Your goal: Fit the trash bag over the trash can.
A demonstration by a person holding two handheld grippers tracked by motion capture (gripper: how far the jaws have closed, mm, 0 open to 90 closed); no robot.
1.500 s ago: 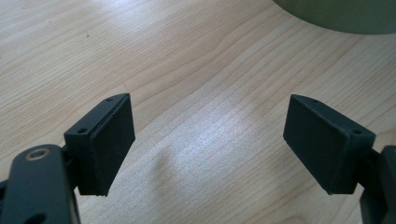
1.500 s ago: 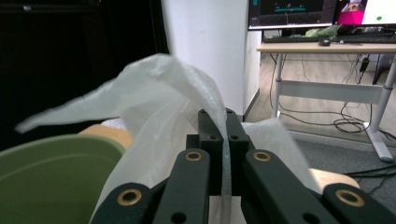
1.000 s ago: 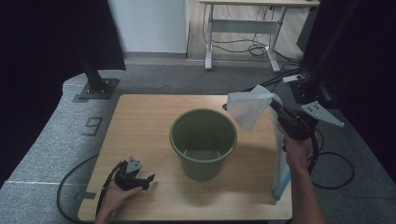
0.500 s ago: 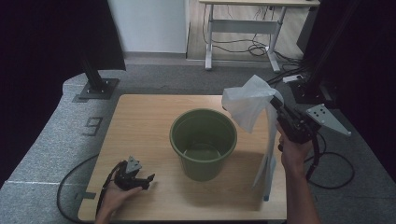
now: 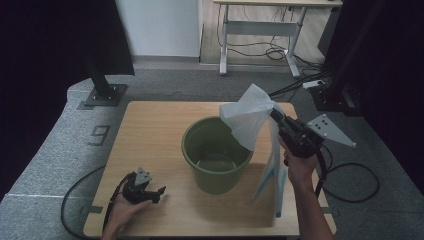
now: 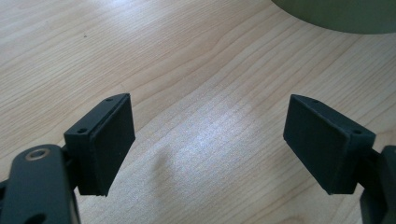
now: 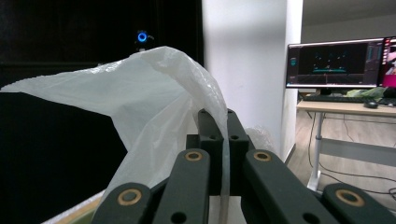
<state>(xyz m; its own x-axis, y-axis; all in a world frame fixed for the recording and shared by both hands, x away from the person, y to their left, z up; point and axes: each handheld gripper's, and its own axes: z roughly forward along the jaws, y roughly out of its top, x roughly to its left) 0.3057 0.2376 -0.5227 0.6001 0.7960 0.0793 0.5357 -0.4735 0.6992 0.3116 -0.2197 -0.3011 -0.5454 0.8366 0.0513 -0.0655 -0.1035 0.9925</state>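
The right tongs (image 5: 278,120) grip a white plastic bag (image 5: 250,120), which hangs long-axis down just right of the green bucket (image 5: 217,155). The left tongs (image 5: 150,190), gaping and empty, rest on the table (image 5: 150,125) left of the bucket, farther from its rim.

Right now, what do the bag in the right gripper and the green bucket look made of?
Bag: thin plastic film, white and translucent, crinkled and draping from the right gripper. Bucket: probably moulded plastic, olive green with a dull sheen and smooth rim.

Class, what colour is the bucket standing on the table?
Olive green bucket; the high view shows it best.
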